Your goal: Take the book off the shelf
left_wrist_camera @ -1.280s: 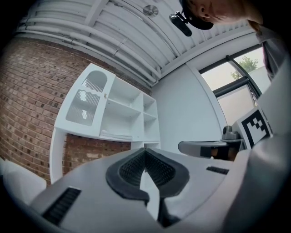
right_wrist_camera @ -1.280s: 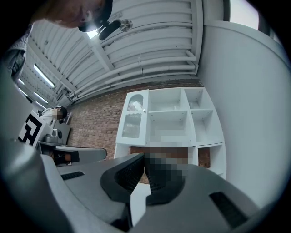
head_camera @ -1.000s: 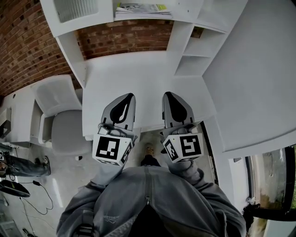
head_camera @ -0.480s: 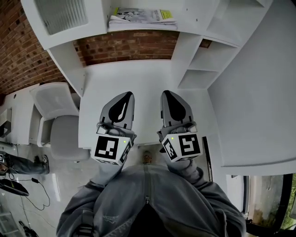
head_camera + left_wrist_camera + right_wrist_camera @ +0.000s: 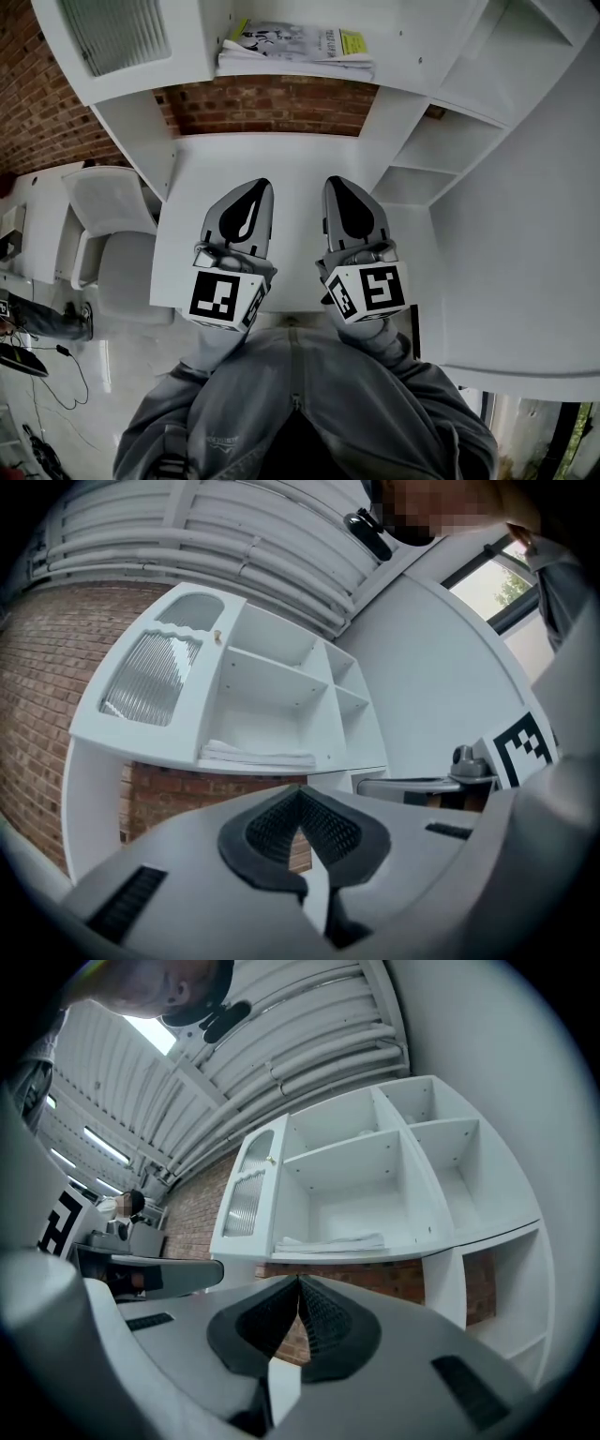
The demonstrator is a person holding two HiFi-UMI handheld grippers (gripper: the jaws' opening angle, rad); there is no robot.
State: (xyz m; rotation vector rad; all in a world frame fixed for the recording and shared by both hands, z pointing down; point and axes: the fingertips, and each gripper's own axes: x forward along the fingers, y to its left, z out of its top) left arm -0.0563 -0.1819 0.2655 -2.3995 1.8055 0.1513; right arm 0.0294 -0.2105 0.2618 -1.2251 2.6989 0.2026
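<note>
A thin book [image 5: 298,45] with a white, black and yellow cover lies flat on the low shelf of the white shelf unit [image 5: 412,66] above the desk. The same book [image 5: 258,754] shows as a pale flat stack in the left gripper view, and again as the book [image 5: 330,1241] in the right gripper view. My left gripper [image 5: 257,187] and right gripper [image 5: 336,184] hover side by side over the white desk [image 5: 281,159], well short of the shelf. Both are shut with nothing between their jaws.
A red brick wall [image 5: 272,105] backs the desk. A ribbed glass cabinet door [image 5: 117,33] closes the shelf unit's left part. Small open cubbies [image 5: 422,169] stand at the right. A white chair [image 5: 117,244] is at the desk's left. A person's feet [image 5: 42,319] show far left.
The view has shifted forward: the shelf and book have come lower into the frame and closer. Both grippers stay shut, side by side.
</note>
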